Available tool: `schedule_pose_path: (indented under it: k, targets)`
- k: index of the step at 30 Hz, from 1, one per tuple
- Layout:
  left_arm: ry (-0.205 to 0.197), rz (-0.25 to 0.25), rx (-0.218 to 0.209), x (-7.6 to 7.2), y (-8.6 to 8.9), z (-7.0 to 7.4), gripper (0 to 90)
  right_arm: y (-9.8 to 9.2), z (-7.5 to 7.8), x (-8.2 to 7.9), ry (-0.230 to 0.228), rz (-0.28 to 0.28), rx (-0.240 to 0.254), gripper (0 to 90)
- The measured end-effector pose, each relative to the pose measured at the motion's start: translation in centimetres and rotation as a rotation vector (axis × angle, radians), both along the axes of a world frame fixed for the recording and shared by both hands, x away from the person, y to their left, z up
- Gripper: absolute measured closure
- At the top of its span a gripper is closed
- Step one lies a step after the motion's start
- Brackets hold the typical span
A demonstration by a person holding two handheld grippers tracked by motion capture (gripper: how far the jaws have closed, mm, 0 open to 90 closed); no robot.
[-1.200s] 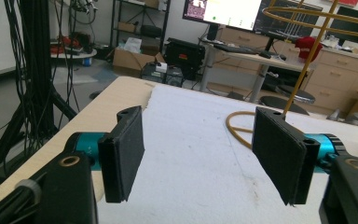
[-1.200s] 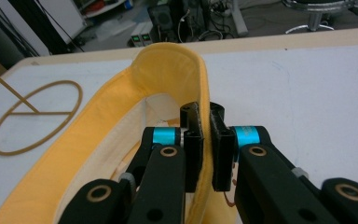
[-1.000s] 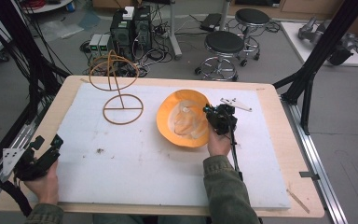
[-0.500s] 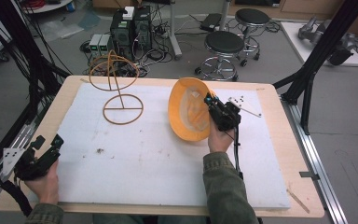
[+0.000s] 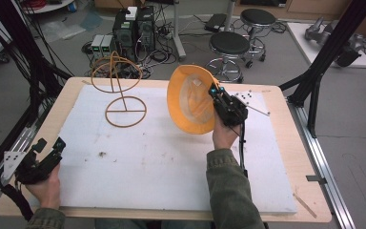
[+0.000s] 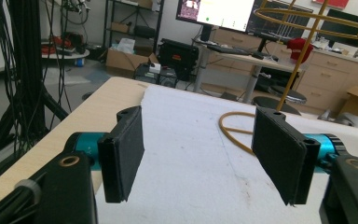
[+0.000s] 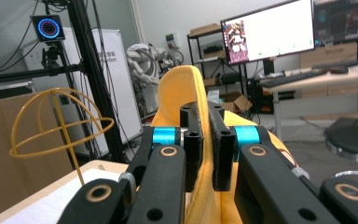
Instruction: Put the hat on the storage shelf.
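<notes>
The hat, orange-yellow with a wide brim, sits in the upper middle of the high view, lifted off the table and tipped on edge so its pale inner side faces the camera. The right claw grips its brim at the hat's right edge, just right of frame centre, with the person's right hand below it and a green sleeve running down to the bottom edge. In the right gripper view the two black jaws stand nearly together at frame centre with the yellow brim pinched between them, the fabric rising above the jaws and falling away below.

The wire stand, a yellow dome-shaped frame on a stem with a ring base, stands on the white mat in the upper left of the high view, well apart from the hat. It also appears at the left of the right gripper view and at the upper right of the left gripper view.

The left claw is at the lower left of the high view, near the table's corner, held in the left hand. In the left gripper view its jaws are spread wide with nothing between them, only white mat and the ring base beyond.

Two black stools stand on the floor past the table's far edge.
</notes>
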State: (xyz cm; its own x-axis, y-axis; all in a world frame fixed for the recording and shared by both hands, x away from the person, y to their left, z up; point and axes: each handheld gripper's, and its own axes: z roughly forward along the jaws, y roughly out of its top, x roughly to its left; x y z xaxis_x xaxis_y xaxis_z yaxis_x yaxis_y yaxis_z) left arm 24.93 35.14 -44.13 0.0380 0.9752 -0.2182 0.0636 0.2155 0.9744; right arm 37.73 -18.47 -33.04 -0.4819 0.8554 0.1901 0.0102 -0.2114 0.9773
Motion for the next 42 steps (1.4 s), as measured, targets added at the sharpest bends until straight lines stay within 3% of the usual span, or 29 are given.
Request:
schedule_pose_path:
  k: [7, 16, 33, 42]
  targets:
    - [-0.009, 0.004, -0.006, -0.1, -0.1, 0.1, 34.3, 1.5, 2.1, -0.1, -0.089, 0.002, -0.027, 86.0]
    - [-0.007, -0.007, 0.000, 0.0, -0.3, 0.0, 34.3, 4.0, 4.9, 0.9, -0.151, -0.006, -0.100, 86.0]
    - [-0.017, -0.003, -0.014, -0.2, 0.0, 0.1, 34.4, 7.5, 9.1, 3.8, -0.192, -0.046, -0.159, 85.9]
    - [-0.029, 0.017, -0.047, -1.1, 0.4, 0.2, 34.5, 9.7, 10.4, 5.2, -0.200, -0.061, -0.238, 85.9]
